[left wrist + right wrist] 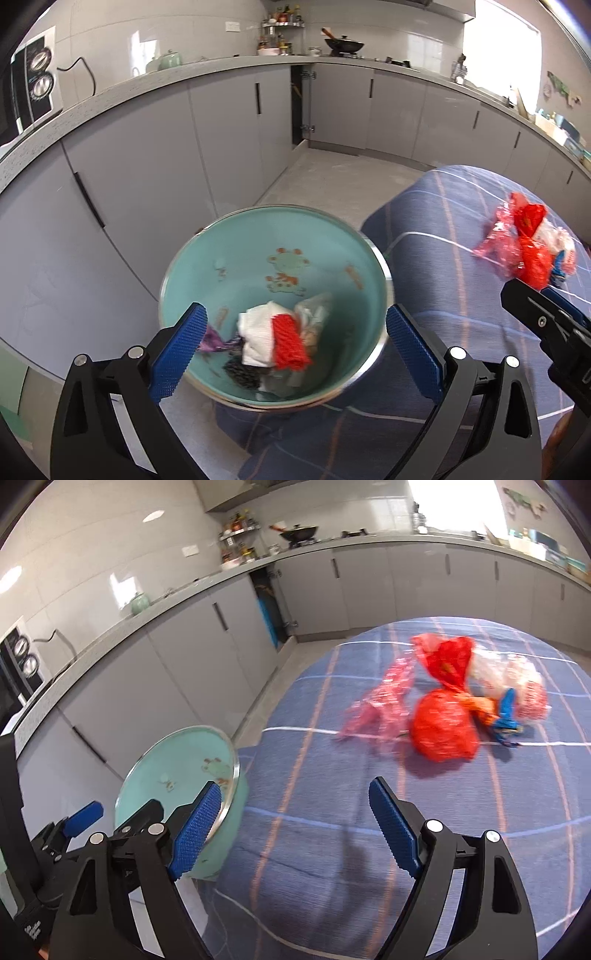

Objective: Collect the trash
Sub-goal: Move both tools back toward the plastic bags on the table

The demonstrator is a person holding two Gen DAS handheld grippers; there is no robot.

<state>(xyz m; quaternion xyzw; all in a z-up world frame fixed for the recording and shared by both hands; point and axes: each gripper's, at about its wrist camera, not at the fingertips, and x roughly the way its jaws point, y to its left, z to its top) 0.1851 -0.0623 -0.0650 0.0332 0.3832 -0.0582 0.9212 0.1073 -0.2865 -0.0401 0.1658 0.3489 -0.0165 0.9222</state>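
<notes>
**Trash split between bin and table**

Grey kitchen cabinets (229,122) curve behind us, and a blue checked tablecloth (332,812) covers the round table. We hold the left gripper (295,343) over the teal bin (192,266), its jaws spread wide with nothing between them; white paper (258,332), a red wrapper (290,345) and a purple scrap (214,341) lie inside. Our right gripper (295,827) also stands spread and empty above the cloth. Red plastic bags (443,727) and a clear wrapper (509,679) lie heaped on the table, well ahead of it.
</notes>
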